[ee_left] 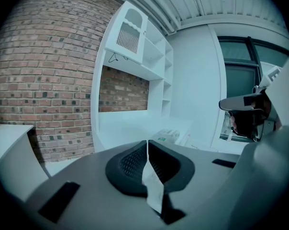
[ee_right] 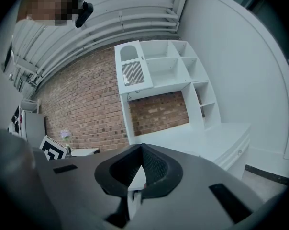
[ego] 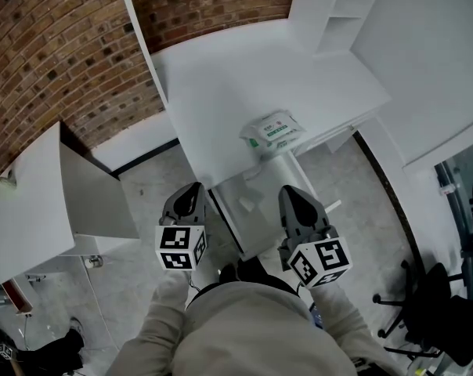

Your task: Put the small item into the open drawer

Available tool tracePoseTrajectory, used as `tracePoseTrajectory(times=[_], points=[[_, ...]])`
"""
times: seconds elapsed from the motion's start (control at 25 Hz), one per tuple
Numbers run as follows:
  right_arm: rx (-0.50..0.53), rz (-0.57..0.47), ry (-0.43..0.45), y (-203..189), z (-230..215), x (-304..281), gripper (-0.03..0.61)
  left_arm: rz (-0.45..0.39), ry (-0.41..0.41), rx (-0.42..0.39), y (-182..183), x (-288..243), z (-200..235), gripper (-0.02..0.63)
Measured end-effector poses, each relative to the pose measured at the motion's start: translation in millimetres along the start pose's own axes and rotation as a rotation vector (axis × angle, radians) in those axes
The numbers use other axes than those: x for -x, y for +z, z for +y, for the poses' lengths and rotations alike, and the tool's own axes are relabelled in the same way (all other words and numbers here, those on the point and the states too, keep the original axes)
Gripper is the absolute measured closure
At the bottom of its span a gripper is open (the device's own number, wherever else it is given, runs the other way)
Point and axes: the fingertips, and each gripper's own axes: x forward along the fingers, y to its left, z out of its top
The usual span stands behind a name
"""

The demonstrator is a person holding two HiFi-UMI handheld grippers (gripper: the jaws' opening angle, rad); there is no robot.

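Head view shows my left hand-held gripper [ego: 191, 188] and right hand-held gripper [ego: 293, 192] both closed and empty, held back near my body, apparently because the wipes packet [ego: 274, 129] lies ungrasped at the counter [ego: 221, 84] front edge, just above the open drawer [ego: 248, 210].

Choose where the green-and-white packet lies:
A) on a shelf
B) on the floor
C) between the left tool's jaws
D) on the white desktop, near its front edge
D: in the head view the packet lies flat on the white desktop, close to its front edge.
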Motion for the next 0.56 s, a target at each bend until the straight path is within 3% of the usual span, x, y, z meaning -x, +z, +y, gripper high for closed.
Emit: tracePoseTrajectory(times=[0.56], points=[[0.014,-0.007,0.013,3.7,-3.1,-0.4,0.551,-0.010,0.003,-0.002,3.2,-4.7,-2.3,0.588]])
